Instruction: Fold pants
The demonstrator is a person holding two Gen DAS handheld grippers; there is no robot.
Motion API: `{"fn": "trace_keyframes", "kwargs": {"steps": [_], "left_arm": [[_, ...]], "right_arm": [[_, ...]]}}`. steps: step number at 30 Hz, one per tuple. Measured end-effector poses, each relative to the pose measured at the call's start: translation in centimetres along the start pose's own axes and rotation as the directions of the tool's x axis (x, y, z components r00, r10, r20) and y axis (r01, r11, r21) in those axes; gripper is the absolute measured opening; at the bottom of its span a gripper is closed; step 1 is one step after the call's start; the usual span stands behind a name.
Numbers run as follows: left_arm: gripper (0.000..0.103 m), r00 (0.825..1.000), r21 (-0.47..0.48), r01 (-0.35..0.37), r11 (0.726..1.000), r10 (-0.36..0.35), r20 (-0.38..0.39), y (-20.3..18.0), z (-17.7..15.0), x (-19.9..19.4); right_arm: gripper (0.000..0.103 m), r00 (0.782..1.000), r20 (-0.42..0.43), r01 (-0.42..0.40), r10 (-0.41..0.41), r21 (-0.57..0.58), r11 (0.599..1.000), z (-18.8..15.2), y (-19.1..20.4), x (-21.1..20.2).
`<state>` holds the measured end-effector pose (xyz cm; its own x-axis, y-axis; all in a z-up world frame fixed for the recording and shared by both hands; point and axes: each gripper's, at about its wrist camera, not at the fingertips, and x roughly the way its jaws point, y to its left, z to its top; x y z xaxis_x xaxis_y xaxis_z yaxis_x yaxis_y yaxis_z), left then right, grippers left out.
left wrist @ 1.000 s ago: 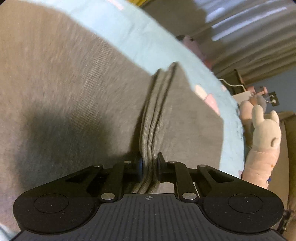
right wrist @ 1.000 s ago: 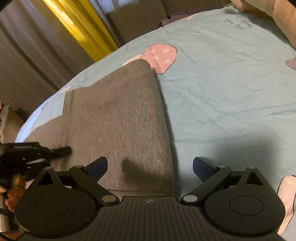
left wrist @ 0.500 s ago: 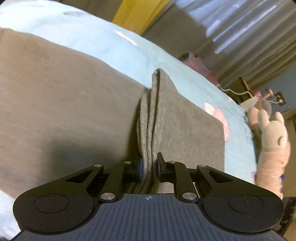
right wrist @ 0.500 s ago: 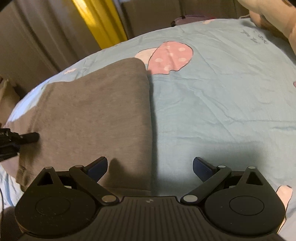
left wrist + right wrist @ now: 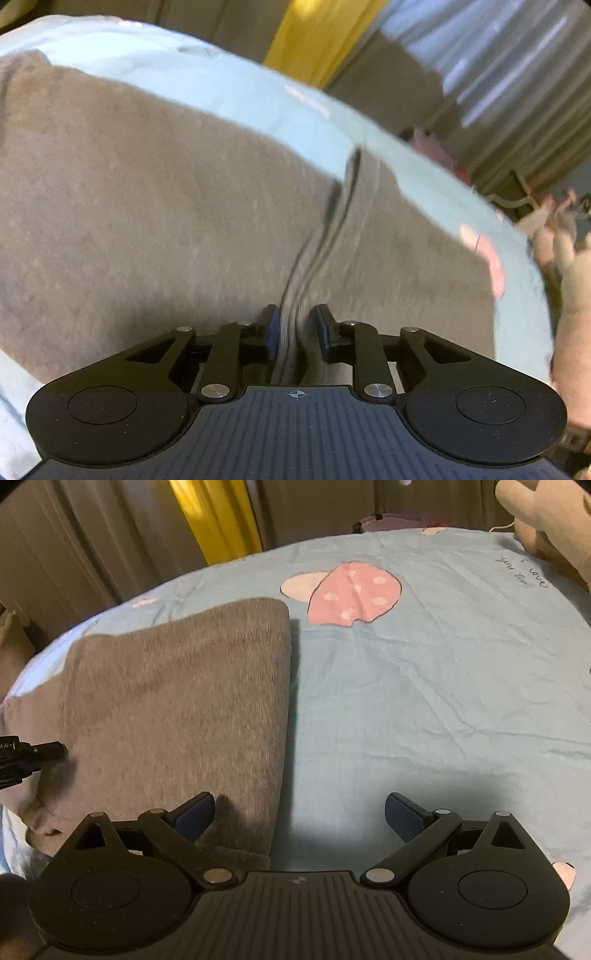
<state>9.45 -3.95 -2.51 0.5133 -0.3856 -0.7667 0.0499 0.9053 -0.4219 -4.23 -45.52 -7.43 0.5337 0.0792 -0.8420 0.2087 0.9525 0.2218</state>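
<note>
The grey pants (image 5: 147,221) lie folded on a light blue bedsheet (image 5: 424,683). In the left wrist view my left gripper (image 5: 297,330) has its jaws a little apart around the stacked layered edge (image 5: 295,280) of the pants; the cloth sits loose between the pads. In the right wrist view the folded pants (image 5: 177,701) lie at the left, and my right gripper (image 5: 299,812) is wide open and empty above their right edge and the sheet. The tip of the left gripper (image 5: 44,753) shows at the far left, at the pants.
The sheet has a pink spotted print (image 5: 354,594). A pale plush toy (image 5: 569,295) lies at the bed's right side, also seen top right in the right wrist view (image 5: 546,513). Yellow curtain (image 5: 214,517) and brown drapes stand behind the bed.
My left gripper's jaws have parted from a tight pinch on the layered edge, and it has lowered the fold onto the pants. The right gripper stays open and has drifted a little.
</note>
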Motion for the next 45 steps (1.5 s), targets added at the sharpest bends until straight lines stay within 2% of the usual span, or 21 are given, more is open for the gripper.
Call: {"fn": "trace_keyframes", "kwargs": {"steps": [4, 5, 7, 8, 10, 11, 14, 15, 17, 20, 21, 22, 24, 25, 27, 29, 32, 34, 37, 40, 45], "left_arm": [[0.051, 0.999, 0.015, 0.02, 1.0, -0.02, 0.04, -0.9, 2.3, 0.1], [0.063, 0.999, 0.03, 0.023, 0.999, -0.024, 0.028, -1.4, 2.7, 0.6], [0.066, 1.0, 0.045, 0.002, 0.999, -0.001, -0.014, -2.1, 3.5, 2.4], [0.064, 0.999, 0.041, -0.005, 0.999, 0.007, -0.042, -2.1, 3.7, 3.4], [0.034, 0.994, 0.002, 0.054, 0.999, -0.053, -0.091, -1.9, 3.9, 4.8], [0.026, 0.992, -0.022, 0.096, 0.995, -0.097, -0.084, -1.5, 3.6, 4.7], [0.025, 0.986, 0.018, 0.163, 0.986, -0.163, 0.023, -1.8, 3.3, 2.9], [0.026, 0.987, 0.055, 0.146, 0.988, -0.149, 0.055, -2.0, 3.0, 2.1], [0.029, 0.994, 0.099, 0.012, 0.995, -0.023, 0.104, -2.2, 2.5, 1.0], [0.036, 0.96, 0.119, -0.213, 0.97, 0.185, 0.208, -1.6, 2.3, -0.4], [0.046, 0.955, 0.114, -0.226, 0.967, 0.197, 0.223, -0.9, 2.1, -1.2], [0.05, 0.958, 0.102, -0.209, 0.973, 0.183, 0.223, -0.2, 2.0, -1.9], [0.071, 0.964, 0.043, -0.157, 0.987, 0.144, 0.225, 1.8, 1.3, -3.7], [0.072, 0.962, 0.013, -0.148, 0.989, 0.141, 0.234, 2.6, 0.9, -4.4], [0.072, 0.958, -0.04, -0.132, 0.99, 0.138, 0.25, 4.7, 0.2, -5.7], [0.069, 0.949, -0.103, -0.14, 0.985, 0.163, 0.271, 7.2, -0.1, -6.7], [0.064, 0.926, -0.251, -0.145, 0.957, 0.221, 0.306, 12.4, -0.5, -9.0], [0.063, 0.916, -0.379, -0.112, 0.919, 0.243, 0.318, 16.2, -0.8, -10.3], [0.061, 0.919, -0.541, -0.02, 0.841, 0.229, 0.322, 22.1, -0.7, -11.1], [0.06, 0.92, -0.605, 0.062, 0.794, 0.19, 0.343, 25.6, -0.2, -10.6], [0.06, 0.93, -0.639, 0.167, 0.751, 0.095, 0.355, 29.0, 1.9, -8.8]], "right_arm": [[0.099, 0.999, 0.028, -0.02, 0.02, 0.026, 0.999, 0.0, 0.0, -0.3], [0.099, 1.0, 0.021, -0.016, 0.016, 0.028, 0.999, 0.1, 0.1, -0.1], [0.099, 1.0, 0.011, 0.0, 0.0, 0.015, 1.0, 0.0, 0.5, 0.0], [0.099, 1.0, 0.011, 0.01, -0.01, 0.008, 1.0, 0.0, 0.7, 0.0], [0.099, 1.0, 0.021, 0.021, -0.021, -0.002, 1.0, -0.2, 0.9, -0.3], [0.099, 0.999, 0.027, 0.03, -0.03, -0.005, 1.0, -0.3, 0.9, -0.4], [0.099, 0.998, 0.058, 0.039, -0.039, 0.002, 0.999, -0.4, 0.9, -1.0], [0.099, 0.997, 0.072, 0.04, -0.041, 0.005, 0.999, -0.5, 0.9, -1.2], [0.099, 0.993, 0.109, 0.045, -0.045, 0.0, 0.999, -0.6, 1.1, -1.9], [0.099, 0.98, 0.187, 0.069, -0.06, -0.041, 0.997, -0.9, 2.3, -3.0], [0.099, 0.972, 0.232, 0.061, -0.046, -0.06, 0.996, -1.1, 2.9, -3.7], [0.099, 0.96, 0.278, 0.047, -0.025, -0.072, 0.996, -1.4, 3.5, -4.2], [0.098, 0.938, 0.347, 0.015, 0.025, -0.112, 0.994, -2.3, 4.9, -4.7], [0.097, 0.937, 0.348, 0.008, 0.044, -0.145, 0.989, -2.7, 5.8, -4.4], [0.079, 0.958, 0.283, 0.015, 0.045, -0.209, 0.978, -3.1, 7.4, -2.7], [0.075, 0.989, 0.144, 0.003, 0.034, -0.253, 0.967, -3.2, 8.6, 0.1], [0.076, 0.989, 0.145, 0.02, 0.015, -0.239, 0.971, -3.1, 9.1, 1.1], [0.086, 0.986, 0.158, -0.017, 0.045, -0.18, 0.984, -2.9, 8.6, 1.2], [0.095, 0.987, 0.153, -0.03, 0.053, -0.149, 0.988, -2.7, 8.1, 1.8], [0.099, 0.987, 0.156, -0.025, 0.049, -0.153, 0.988, -2.9, 8.5, 2.2], [0.099, 0.986, 0.167, 0.009, 0.02, -0.168, 0.986, -2.7, 9.2, 2.7]]}}
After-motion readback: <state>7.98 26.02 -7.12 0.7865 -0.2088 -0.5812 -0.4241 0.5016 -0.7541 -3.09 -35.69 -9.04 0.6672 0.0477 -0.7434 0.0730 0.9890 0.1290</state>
